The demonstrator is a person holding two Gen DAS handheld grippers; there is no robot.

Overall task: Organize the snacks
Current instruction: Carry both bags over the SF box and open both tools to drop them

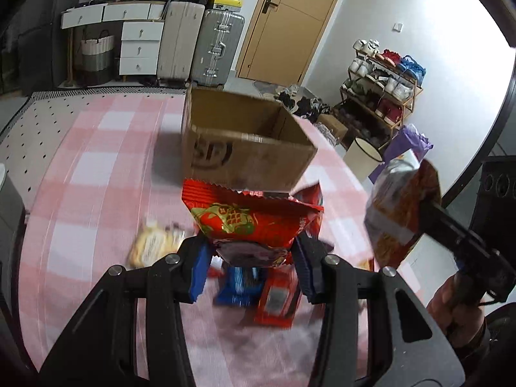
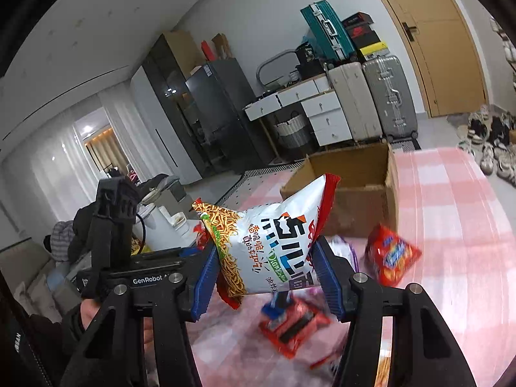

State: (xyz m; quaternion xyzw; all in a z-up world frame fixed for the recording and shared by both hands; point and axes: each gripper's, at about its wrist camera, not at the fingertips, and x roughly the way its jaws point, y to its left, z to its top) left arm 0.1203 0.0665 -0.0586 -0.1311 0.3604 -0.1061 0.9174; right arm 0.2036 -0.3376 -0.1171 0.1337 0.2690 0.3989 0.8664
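Observation:
My left gripper (image 1: 253,266) is shut on a red snack bag (image 1: 251,216) and holds it above the pink checked table (image 1: 96,167), in front of the open cardboard box (image 1: 245,148). My right gripper (image 2: 266,272) is shut on a white noodle snack bag (image 2: 271,245), lifted above the table; that bag also shows at the right of the left wrist view (image 1: 396,213). The box (image 2: 351,187) stands behind it. Loose snacks lie on the table: a yellow pack (image 1: 151,245), a blue pack (image 1: 240,285), a red pack (image 1: 277,300) and a red-orange bag (image 2: 391,254).
Suitcases (image 1: 200,45), a white drawer unit (image 1: 138,42) and a wooden door (image 1: 290,19) stand behind the table. A shoe rack (image 1: 383,87) and a white bin (image 1: 362,154) are at the right. The table's right edge is close to the held noodle bag.

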